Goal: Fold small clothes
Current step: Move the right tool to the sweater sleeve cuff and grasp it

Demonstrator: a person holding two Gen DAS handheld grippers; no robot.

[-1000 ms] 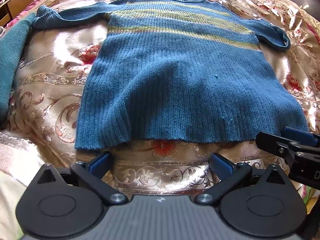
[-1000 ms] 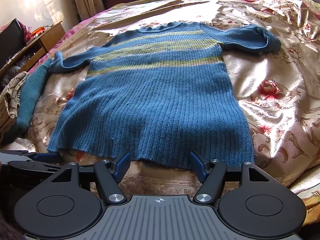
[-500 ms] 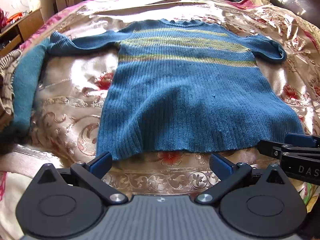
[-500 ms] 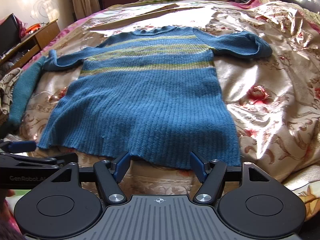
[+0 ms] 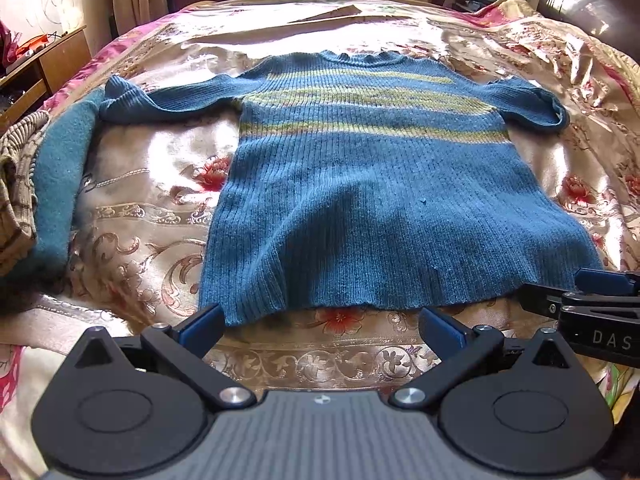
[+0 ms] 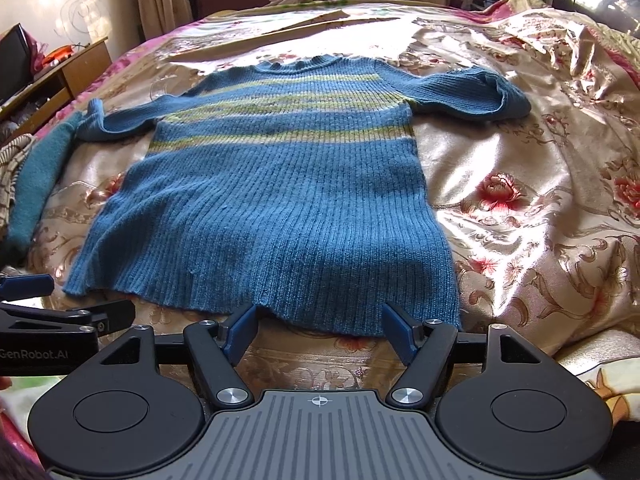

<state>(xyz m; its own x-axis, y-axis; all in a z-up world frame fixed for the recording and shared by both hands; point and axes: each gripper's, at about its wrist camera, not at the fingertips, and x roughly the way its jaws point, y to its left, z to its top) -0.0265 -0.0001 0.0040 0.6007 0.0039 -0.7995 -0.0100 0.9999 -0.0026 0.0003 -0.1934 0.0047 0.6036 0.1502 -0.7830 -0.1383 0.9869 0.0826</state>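
A blue ribbed sweater (image 5: pixel 380 184) with yellow-green chest stripes lies flat on the bed, neck at the far end, both sleeves spread out. My left gripper (image 5: pixel 320 316) hovers open just short of the hem's left part, with only bedspread between its fingers. In the right wrist view the sweater (image 6: pixel 272 208) fills the middle. My right gripper (image 6: pixel 320 316) sits at the hem's right part; its jaws are opening, and the hem edge lies between the fingertips without being pinched. Each gripper shows in the other's view: the right gripper (image 5: pixel 580 292) and the left gripper (image 6: pixel 40 300).
The shiny floral bedspread (image 5: pixel 140 208) covers the whole bed. A teal garment (image 5: pixel 60 184) and a brown ribbed one (image 5: pixel 16 184) lie along the left edge. A wooden cabinet (image 5: pixel 52 60) stands beyond them. A flat pale sheet (image 5: pixel 320 16) lies at the far end.
My left gripper has lifted and tipped up, so more of the bed's far end shows and the sweater looks smaller. The right gripper's view has tipped up slightly; its jaws look a touch wider.
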